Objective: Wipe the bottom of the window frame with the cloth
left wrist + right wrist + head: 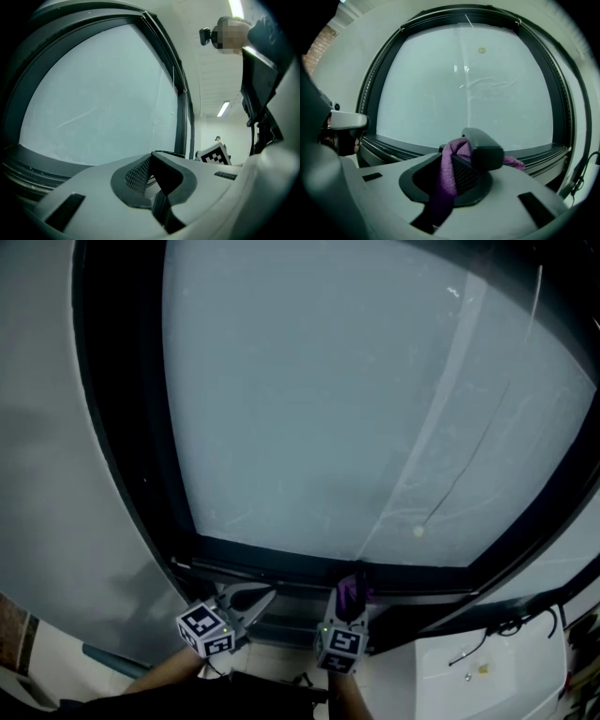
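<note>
Right claw (461,151) clamps purple cloth (449,171) at dark window frame (281,564) bottom; left claw (255,598) closed, empty.

The left tool (251,599) and the right tool (352,589) each carry a white marker cube (206,630) printed with black square patterns on its faces. In the gripper views each tool has a pale grey, smoothly moulded shell. A dark rounded collar (412,180) is sunk round the roots of the jaws, and dark rectangular slots (532,204) are set into the shell on either side. The jaws are dark grey and blocky at the tip, with mesh-textured inner pads (138,174).
</note>
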A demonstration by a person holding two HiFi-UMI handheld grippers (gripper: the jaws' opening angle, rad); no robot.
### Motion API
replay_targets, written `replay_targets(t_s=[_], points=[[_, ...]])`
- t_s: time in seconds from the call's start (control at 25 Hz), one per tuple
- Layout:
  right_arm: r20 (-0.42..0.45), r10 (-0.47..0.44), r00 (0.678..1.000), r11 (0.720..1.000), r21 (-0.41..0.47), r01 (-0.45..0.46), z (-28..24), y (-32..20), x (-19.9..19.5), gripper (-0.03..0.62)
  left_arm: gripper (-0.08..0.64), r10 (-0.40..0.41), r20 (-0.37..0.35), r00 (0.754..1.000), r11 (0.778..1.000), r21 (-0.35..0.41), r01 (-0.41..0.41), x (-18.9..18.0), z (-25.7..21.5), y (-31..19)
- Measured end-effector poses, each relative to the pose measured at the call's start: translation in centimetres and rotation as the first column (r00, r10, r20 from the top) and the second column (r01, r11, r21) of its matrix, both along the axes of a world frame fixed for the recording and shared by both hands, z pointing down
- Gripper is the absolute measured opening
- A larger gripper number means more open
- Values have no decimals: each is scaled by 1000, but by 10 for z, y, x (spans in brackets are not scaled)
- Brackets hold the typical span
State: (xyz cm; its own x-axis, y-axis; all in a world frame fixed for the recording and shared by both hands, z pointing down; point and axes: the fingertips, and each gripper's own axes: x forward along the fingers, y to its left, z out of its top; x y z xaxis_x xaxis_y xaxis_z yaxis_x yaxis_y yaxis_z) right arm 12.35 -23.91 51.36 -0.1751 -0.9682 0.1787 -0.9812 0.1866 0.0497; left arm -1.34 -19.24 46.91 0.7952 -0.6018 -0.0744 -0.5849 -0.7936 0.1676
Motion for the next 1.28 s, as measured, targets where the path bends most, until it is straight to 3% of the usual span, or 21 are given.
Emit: replay_targets(t_s=[0.24,0.4,0.64,1.08,1.28], points=[[-54,56,997,998,-22,-57,2,-1,-17,71,0,27,-22,999,1000,-3,-27,-15,-1,-5],[-129,74,989,997,17,-73,0,-3,-26,70,0,42,-37,998,999,6,-42,-20,-2,-7],[-48,112,992,993,-14,-113,-12,-14,-36,69,0,59,-51,997,998,19,-58,-30,-4,-7],[-112,96,989,995,41,-92,-49,-38,-36,71,0,9,-65,998,1000,20,-8,-50,-7,0],[-75,9,997,995,-96,-16,-32,-55,-37,69,1,-30,-73,997,999,28,32,-57,-11,5]])
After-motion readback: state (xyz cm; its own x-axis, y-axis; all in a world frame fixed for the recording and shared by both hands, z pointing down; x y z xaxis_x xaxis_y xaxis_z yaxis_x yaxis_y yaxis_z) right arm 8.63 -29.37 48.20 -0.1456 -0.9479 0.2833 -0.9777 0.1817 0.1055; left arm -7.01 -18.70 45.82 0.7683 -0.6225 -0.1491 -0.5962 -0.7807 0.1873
